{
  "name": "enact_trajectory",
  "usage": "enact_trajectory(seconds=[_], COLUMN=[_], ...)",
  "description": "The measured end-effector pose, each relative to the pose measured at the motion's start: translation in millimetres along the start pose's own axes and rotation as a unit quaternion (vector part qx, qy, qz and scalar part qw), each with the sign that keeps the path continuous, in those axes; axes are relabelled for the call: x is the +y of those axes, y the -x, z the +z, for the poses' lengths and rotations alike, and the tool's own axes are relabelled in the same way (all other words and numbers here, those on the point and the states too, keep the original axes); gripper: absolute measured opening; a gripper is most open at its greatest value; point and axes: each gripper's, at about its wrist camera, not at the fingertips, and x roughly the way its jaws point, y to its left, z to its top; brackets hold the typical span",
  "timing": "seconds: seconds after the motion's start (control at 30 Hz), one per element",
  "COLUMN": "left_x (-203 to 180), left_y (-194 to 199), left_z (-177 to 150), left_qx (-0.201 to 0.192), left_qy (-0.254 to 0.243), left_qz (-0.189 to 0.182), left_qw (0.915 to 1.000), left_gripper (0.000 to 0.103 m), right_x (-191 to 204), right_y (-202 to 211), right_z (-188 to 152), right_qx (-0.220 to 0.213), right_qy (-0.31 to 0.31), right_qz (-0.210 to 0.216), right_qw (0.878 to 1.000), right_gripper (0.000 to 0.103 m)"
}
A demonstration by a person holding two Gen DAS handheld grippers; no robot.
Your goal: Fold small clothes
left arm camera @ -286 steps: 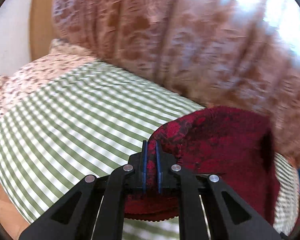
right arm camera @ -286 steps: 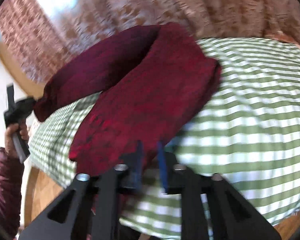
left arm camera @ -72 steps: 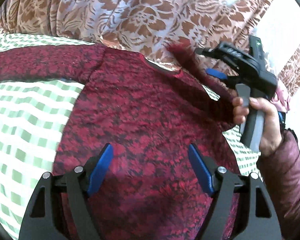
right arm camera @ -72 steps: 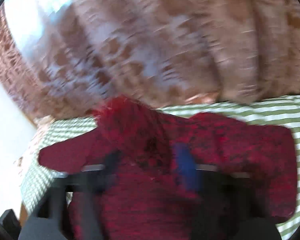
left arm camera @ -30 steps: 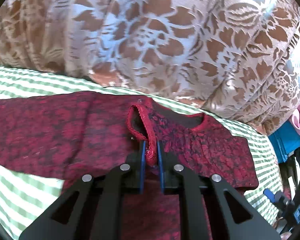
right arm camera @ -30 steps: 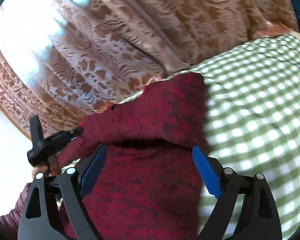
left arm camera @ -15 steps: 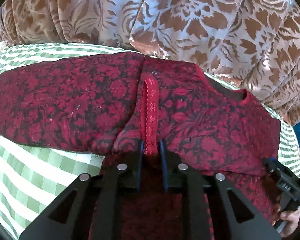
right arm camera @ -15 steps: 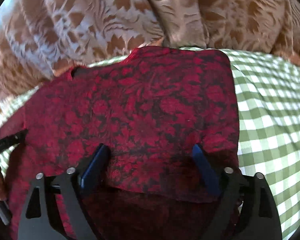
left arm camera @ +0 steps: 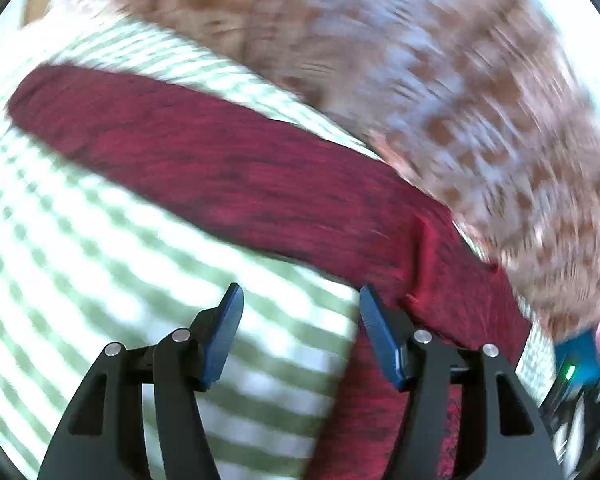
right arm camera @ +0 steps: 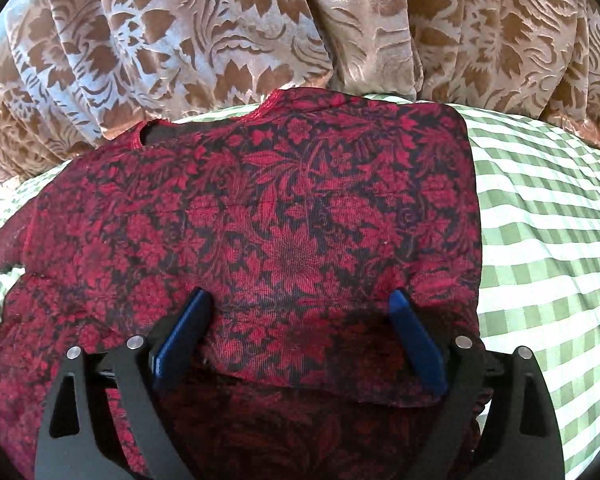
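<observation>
Garment: red floral top [right arm camera: 284,232] lying flat on the green checked cloth [right arm camera: 548,248], by the patterned curtain [right arm camera: 260,24]
Change: left gripper [left arm camera: 300,320] has let go of the neckline, jaws now apart
Right gripper [right arm camera: 296,320]: spread, hovering empty
Meaning: right sleeve looks folded in; left sleeve [left arm camera: 160,136] outstretched, likely next
Look: smooth, few wrinkles

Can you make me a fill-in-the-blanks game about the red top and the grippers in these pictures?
1. The red top lies on a cloth checked in white and ____.
2. The right gripper has its jaws ____ over the top.
3. The left gripper grips ____ between its blue fingers.
4. Behind the bed hangs a brown flowered ____.

Missing words: green; open; nothing; curtain
</observation>
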Motion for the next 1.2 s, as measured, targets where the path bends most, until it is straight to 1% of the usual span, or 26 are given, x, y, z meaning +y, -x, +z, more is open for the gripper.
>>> enact_trajectory(seconds=[0.07, 0.1, 0.17, 0.23, 0.3, 0.37, 0.4, 0.43, 0.47, 0.5, 0.53, 0.67, 0.7, 0.73, 0.77, 0.8, 0.83, 0.87, 0.9, 0.93, 1.0, 1.03, 1.07, 1.13, 1.17, 1.2], left_x=[45.1, 62.0, 98.9, 124.4, 150.7, 172.5, 180.2, 189.5, 194.8, 197.1, 195.6, 189.1, 190.5, 190.1, 187.9, 185.1, 176.4, 165.1, 149.8, 133.3, 92.6, 71.7, 49.4, -11.2, -33.7, -65.5], left_y=[12.6, 17.8, 32.1, 39.6, 43.7, 44.0, 42.8, 39.1, 34.2, 30.3, 23.9, 7.9, 4.5, 1.2, 0.0, 2.2, 5.0, 8.5, 13.4, 18.9, 31.9, 36.4, 39.8, 44.0, 43.6, 41.4], left_z=[12.9, 17.5, 26.8, 35.5, 46.4, 57.2, 60.4, 64.6, 68.9, 71.7, 73.8, 91.3, 97.0, 101.9, 106.5, 109.2, 112.5, 114.7, 115.9, 116.5, 114.6, 112.3, 109.0, 91.4, 82.8, 67.6], left_qx=[-0.011, -0.016, -0.041, -0.053, -0.058, -0.061, -0.061, -0.059, -0.056, -0.057, -0.057, -0.060, -0.059, -0.057, -0.057, -0.058, -0.064, -0.071, -0.077, -0.081, -0.091, -0.092, -0.094, -0.090, -0.087, -0.080], left_qy=[0.068, 0.091, 0.141, 0.172, 0.201, 0.228, 0.243, 0.263, 0.278, 0.285, 0.284, 0.267, 0.267, 0.270, 0.268, 0.257, 0.236, 0.213, 0.186, 0.162, 0.117, 0.091, 0.064, -0.011, -0.040, -0.079], left_qz=[0.008, 0.006, 0.007, 0.007, 0.018, 0.022, 0.016, -0.007, -0.017, -0.020, -0.022, 0.003, 0.007, 0.016, 0.028, 0.039, 0.045, 0.049, 0.043, 0.026, -0.024, -0.041, -0.055, -0.089, -0.097, -0.108], left_qw=[0.9976, 0.9957, 0.9891, 0.9836, 0.9778, 0.9715, 0.9681, 0.9630, 0.9588, 0.9567, 0.9568, 0.9618, 0.9618, 0.9610, 0.9612, 0.9638, 0.9686, 0.9733, 0.9786, 0.9831, 0.9888, 0.9907, 0.9919, 0.9919, 0.9907, 0.9877], left_gripper=[0.059, 0.057, 0.057, 0.057, 0.057, 0.057, 0.057, 0.057, 0.057, 0.057, 0.056, 0.052, 0.047, 0.039, 0.020, 0.015, 0.013, 0.012, 0.012, 0.012, 0.012, 0.012, 0.013, 0.013, 0.013, 0.013], right_x=[0.4, 0.3, 0.3, -0.5, 0.1, 0.0, 0.0, 0.0, 0.0, 0.3, -0.2, 1.0, 1.1, 1.5, 2.3, 2.6, 3.2, 3.5, 3.6, 4.1, 4.6, 4.9, 4.9, 5.1, 5.3, 4.7], right_y=[0.7, 0.8, 0.5, 0.4, 0.6, 0.4, 0.4, 0.3, 0.6, 0.4, 0.1, 0.1, 0.1, 0.0, -0.4, -0.9, -1.8, -2.2, -2.7, -2.9, -3.0, -3.2, -3.7, -3.6, -3.6, -4.1], right_z=[-0.3, -0.3, -0.5, -0.4, -0.9, -0.6, -0.7, -0.6, -0.8, -0.7, -0.6, -0.7, -0.6, -0.5, -0.1, 0.2, 0.8, 1.0, 1.4, 1.4, 1.3, 1.5, 2.3, 1.7, 1.8, 2.7], right_qx=[-0.001, -0.002, -0.002, -0.002, -0.002, -0.002, -0.002, -0.002, -0.003, -0.003, -0.002, -0.002, -0.002, -0.002, -0.002, -0.002, -0.002, -0.002, -0.003, -0.003, -0.003, -0.003, -0.003, -0.003, -0.004, -0.005], right_qy=[0.001, 0.001, 0.002, 0.001, 0.001, 0.002, 0.001, 0.001, 0.001, 0.002, 0.002, 0.004, 0.004, 0.005, 0.007, 0.007, 0.008, 0.008, 0.009, 0.009, 0.009, 0.010, 0.010, 0.009, 0.008, 0.006], right_qz=[-0.002, -0.002, -0.003, -0.002, -0.002, -0.002, -0.002, -0.002, -0.002, -0.003, -0.002, -0.005, -0.005, -0.006, -0.008, -0.009, -0.010, -0.011, -0.011, -0.011, -0.011, -0.011, -0.011, -0.010, -0.009, -0.007], right_qw=[1.000, 1.000, 1.000, 1.000, 1.000, 1.000, 1.000, 1.000, 1.000, 1.000, 1.000, 1.000, 1.000, 1.000, 1.000, 1.000, 1.000, 1.000, 1.000, 1.000, 1.000, 1.000, 1.000, 1.000, 1.000, 1.000], right_gripper=[0.090, 0.090, 0.090, 0.090, 0.091, 0.091, 0.091, 0.091, 0.091, 0.091, 0.091, 0.091, 0.091, 0.092, 0.092, 0.092, 0.093, 0.093, 0.093, 0.093, 0.093, 0.093, 0.093, 0.093, 0.093, 0.093])
